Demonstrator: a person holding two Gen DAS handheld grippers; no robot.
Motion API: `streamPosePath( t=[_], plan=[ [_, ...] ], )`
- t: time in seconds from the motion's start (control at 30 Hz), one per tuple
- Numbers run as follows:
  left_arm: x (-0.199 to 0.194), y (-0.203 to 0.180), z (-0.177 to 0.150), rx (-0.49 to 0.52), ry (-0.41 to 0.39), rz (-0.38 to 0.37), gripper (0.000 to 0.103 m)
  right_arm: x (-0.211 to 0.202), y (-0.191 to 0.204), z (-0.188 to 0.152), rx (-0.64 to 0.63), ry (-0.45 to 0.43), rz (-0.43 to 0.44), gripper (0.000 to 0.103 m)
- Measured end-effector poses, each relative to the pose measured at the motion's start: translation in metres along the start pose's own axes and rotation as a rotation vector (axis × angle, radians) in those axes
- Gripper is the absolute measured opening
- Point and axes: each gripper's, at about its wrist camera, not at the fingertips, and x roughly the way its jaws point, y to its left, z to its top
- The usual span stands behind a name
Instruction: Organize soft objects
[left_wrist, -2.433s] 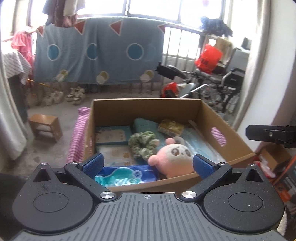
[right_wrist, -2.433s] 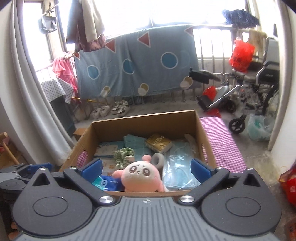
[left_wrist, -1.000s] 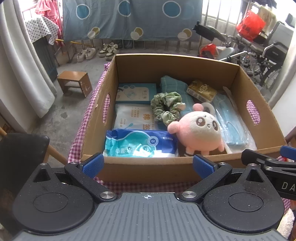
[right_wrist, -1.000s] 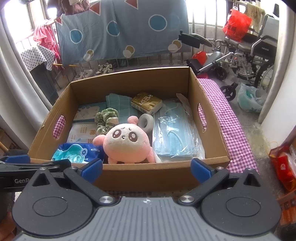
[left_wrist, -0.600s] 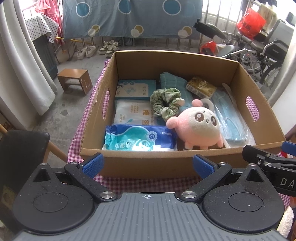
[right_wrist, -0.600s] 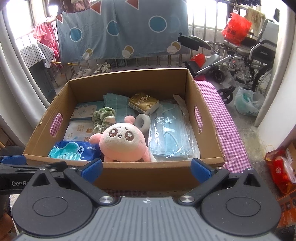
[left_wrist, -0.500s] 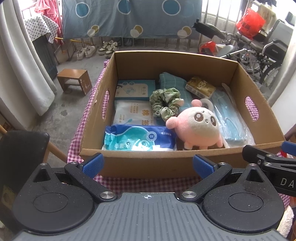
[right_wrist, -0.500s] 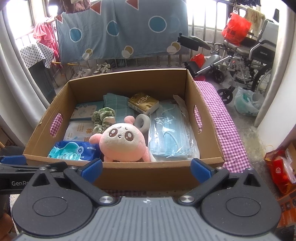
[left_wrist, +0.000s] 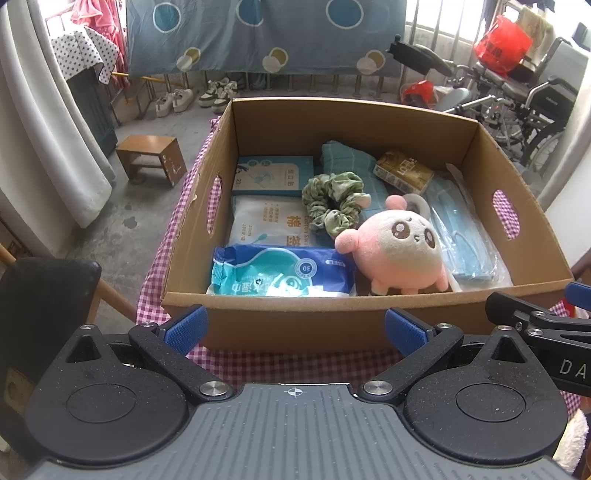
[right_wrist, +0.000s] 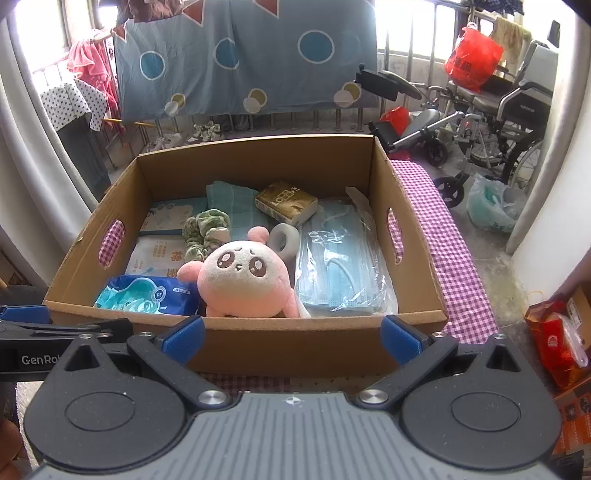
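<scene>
A cardboard box (left_wrist: 332, 325) (right_wrist: 314, 343) stands on a pink checked cloth (left_wrist: 295, 363). Inside it lie a pink plush toy (left_wrist: 400, 253) (right_wrist: 245, 280), a green scrunchie (left_wrist: 334, 205) (right_wrist: 205, 230), a blue wipes pack (left_wrist: 282, 273) (right_wrist: 147, 295), a bag of blue masks (left_wrist: 465, 240) (right_wrist: 341, 266), a teal cloth (left_wrist: 347, 157) (right_wrist: 236, 206), a brown tissue pack (left_wrist: 402, 171) (right_wrist: 286, 203), a grey ring (right_wrist: 282, 238) and two flat white packs. My left gripper (left_wrist: 293, 330) and right gripper (right_wrist: 291, 339) hang open and empty before the box's near wall.
A small wooden stool (left_wrist: 151, 158) stands on the floor at the left. A wheelchair (right_wrist: 491, 122) and bags sit beyond the box at the right. A blue patterned sheet (right_wrist: 240, 59) hangs on the railing behind. A red snack bag (right_wrist: 556, 339) lies low right.
Both views tipped down from the room onto the box over the first seconds. Since half a second ago nothing has visibly moved.
</scene>
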Motion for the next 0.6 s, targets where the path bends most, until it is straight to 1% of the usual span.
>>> streamPosePath(
  t=[0.6],
  plan=[
    [-0.0009,-0.0028,0.0003,0.014,-0.011,0.011,0.102,-0.0013,-0.0017,0.0004,0.005,0.004,0.000,0.103]
  ],
)
